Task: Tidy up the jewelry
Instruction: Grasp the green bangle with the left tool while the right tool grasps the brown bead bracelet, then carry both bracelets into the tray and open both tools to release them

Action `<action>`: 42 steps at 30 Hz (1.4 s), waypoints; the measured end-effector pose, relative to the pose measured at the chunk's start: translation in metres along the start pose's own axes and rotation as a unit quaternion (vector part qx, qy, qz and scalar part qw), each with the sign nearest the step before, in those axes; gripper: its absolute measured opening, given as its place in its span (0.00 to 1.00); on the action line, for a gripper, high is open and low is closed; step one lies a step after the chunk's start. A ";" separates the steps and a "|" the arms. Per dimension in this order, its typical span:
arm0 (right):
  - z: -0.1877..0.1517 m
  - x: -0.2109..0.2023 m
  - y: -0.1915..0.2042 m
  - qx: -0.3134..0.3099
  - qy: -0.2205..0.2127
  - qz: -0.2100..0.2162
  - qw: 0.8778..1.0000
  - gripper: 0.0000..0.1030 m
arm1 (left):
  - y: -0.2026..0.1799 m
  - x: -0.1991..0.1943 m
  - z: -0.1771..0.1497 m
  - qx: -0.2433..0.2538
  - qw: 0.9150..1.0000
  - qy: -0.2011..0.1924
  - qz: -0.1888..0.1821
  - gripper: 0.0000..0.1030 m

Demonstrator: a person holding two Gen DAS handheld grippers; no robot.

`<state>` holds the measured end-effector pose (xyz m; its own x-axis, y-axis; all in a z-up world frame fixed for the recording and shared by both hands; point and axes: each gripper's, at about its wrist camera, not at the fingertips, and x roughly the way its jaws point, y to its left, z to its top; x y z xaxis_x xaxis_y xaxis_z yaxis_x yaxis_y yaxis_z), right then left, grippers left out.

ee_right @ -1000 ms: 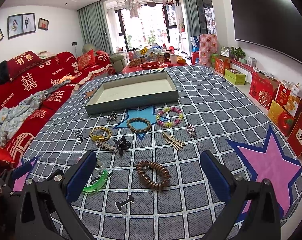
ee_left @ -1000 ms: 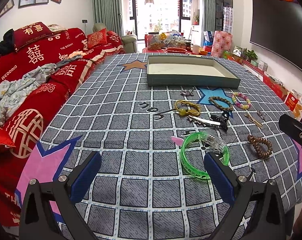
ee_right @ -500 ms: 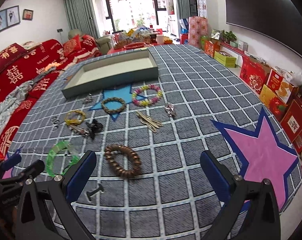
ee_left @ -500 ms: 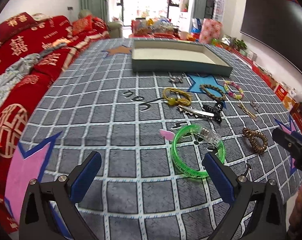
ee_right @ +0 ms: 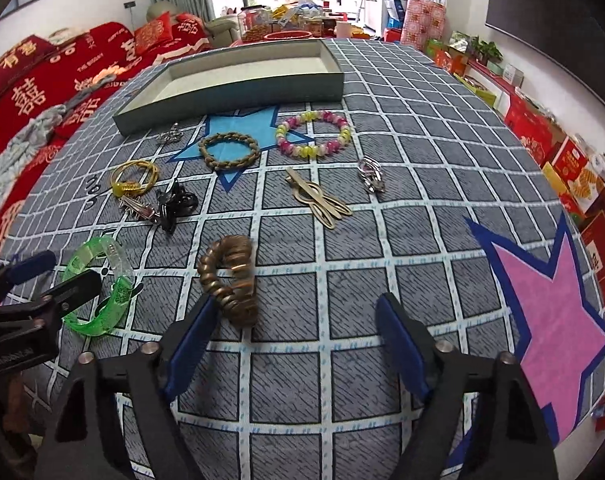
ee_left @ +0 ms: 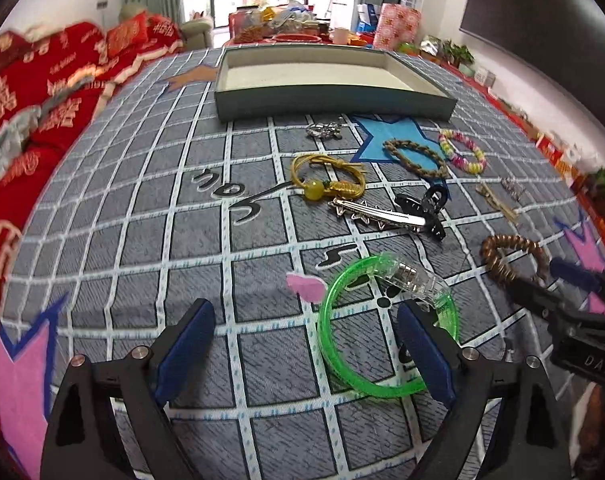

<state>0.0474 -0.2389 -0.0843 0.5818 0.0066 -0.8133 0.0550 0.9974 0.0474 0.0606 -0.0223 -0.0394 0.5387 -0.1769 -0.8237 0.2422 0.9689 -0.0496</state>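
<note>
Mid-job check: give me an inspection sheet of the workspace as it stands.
Surface: checked grey cloth with star prints.
Job's things: open tray, empty; green bangle, brown coil bracelet, braided bracelet, bead bracelet, hair clips on the cloth.
Clutter: nothing seen.
Grippers: left gripper open at the green bangle; right gripper closing, coil bracelet at its left finger, not gripped.
Cables: nothing seen.
Surroundings: red sofa, gift boxes.

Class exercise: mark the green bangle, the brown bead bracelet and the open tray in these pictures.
green bangle [ee_left: 334, 350]: left wrist view, on its near-left green rim.
brown bead bracelet [ee_right: 212, 280]: right wrist view, on its left run of beads.
tray [ee_right: 238, 94]: right wrist view, on its front outer wall.
</note>
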 end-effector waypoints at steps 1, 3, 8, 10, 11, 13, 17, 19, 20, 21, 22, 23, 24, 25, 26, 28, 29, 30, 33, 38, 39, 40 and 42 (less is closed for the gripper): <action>0.001 0.001 0.002 -0.003 0.002 0.000 1.000 0.77 | -0.001 0.000 0.001 0.003 1.000 0.000 0.000 0.99; 0.003 0.003 0.003 -0.008 0.007 -0.001 1.000 0.76 | -0.005 0.002 0.001 0.014 1.000 0.001 0.002 0.99; 0.011 0.005 0.003 -0.010 0.015 0.002 1.000 0.60 | -0.013 0.002 0.002 0.035 0.999 -0.001 0.002 0.92; 0.013 0.006 0.003 -0.011 0.019 0.006 1.000 0.60 | -0.014 0.003 0.003 0.037 0.999 0.001 0.002 0.92; 0.014 0.007 0.003 -0.013 0.019 0.004 1.000 0.58 | -0.014 0.003 0.004 0.037 0.999 0.002 0.002 0.92; 0.016 0.008 0.006 -0.021 0.020 -0.002 1.000 0.48 | -0.014 0.003 0.005 0.038 0.999 0.004 0.000 0.89; 0.020 0.009 0.007 -0.020 0.020 0.004 1.000 0.35 | -0.016 0.001 0.010 0.053 0.998 -0.003 -0.014 0.42; 0.022 0.009 0.005 -0.017 0.021 0.012 1.000 0.33 | -0.016 0.002 0.013 0.057 0.998 -0.002 -0.020 0.31; 0.022 0.009 0.004 -0.016 0.021 0.014 1.000 0.33 | -0.014 0.002 0.014 0.054 0.998 0.000 -0.028 0.27; 0.024 0.009 0.003 -0.013 0.021 0.019 1.000 0.32 | -0.012 0.003 0.015 0.050 0.998 0.001 -0.036 0.25; 0.025 0.008 0.002 -0.009 0.022 0.025 0.999 0.32 | -0.011 0.003 0.015 0.047 0.998 0.002 -0.043 0.21; 0.027 0.008 -0.001 -0.004 0.023 0.031 0.999 0.32 | -0.009 0.004 0.016 0.043 0.998 0.004 -0.051 0.21; 0.028 0.008 -0.003 0.001 0.024 0.035 0.999 0.32 | -0.008 0.004 0.017 0.040 0.998 0.005 -0.057 0.21; 0.030 0.008 -0.004 0.005 0.024 0.038 0.999 0.32 | -0.007 0.005 0.018 0.038 0.997 0.007 -0.060 0.21; 0.032 0.008 -0.006 0.009 0.024 0.041 0.999 0.32 | -0.007 0.005 0.018 0.037 0.997 0.008 -0.061 0.21; 0.039 0.007 -0.010 0.017 0.022 0.049 0.998 0.31 | -0.008 0.006 0.019 0.036 0.997 0.012 -0.068 0.21; 0.041 0.006 -0.011 0.020 0.021 0.051 0.998 0.31 | -0.007 0.006 0.020 0.032 0.997 0.014 -0.073 0.21; 0.045 0.005 -0.013 0.024 0.019 0.055 0.998 0.31 | -0.006 0.005 0.022 0.029 0.996 0.015 -0.079 0.21; 0.056 0.002 -0.014 0.029 0.011 0.064 0.997 0.31 | -0.003 0.001 0.028 0.020 0.996 0.012 -0.086 0.21; 0.077 -0.004 -0.016 0.036 -0.005 0.081 0.996 0.31 | 0.002 -0.010 0.046 0.012 0.995 -0.005 -0.094 0.21; 0.084 -0.004 -0.017 0.039 -0.008 0.087 0.995 0.31 | 0.003 -0.011 0.052 0.011 0.995 -0.010 -0.095 0.21; 0.089 -0.004 -0.018 0.040 -0.011 0.091 0.995 0.31 | 0.003 -0.013 0.058 0.010 0.995 -0.014 -0.096 0.21; 0.101 -0.003 -0.018 0.040 -0.017 0.096 0.994 0.31 | 0.006 -0.013 0.071 0.009 0.995 -0.023 -0.096 0.21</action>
<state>0.1268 -0.2640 -0.0239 0.6149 0.1919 -0.7649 0.0049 0.9690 0.2470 0.1123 -0.0267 0.0115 0.5166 -0.3668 -0.7737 0.3594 0.9130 -0.1929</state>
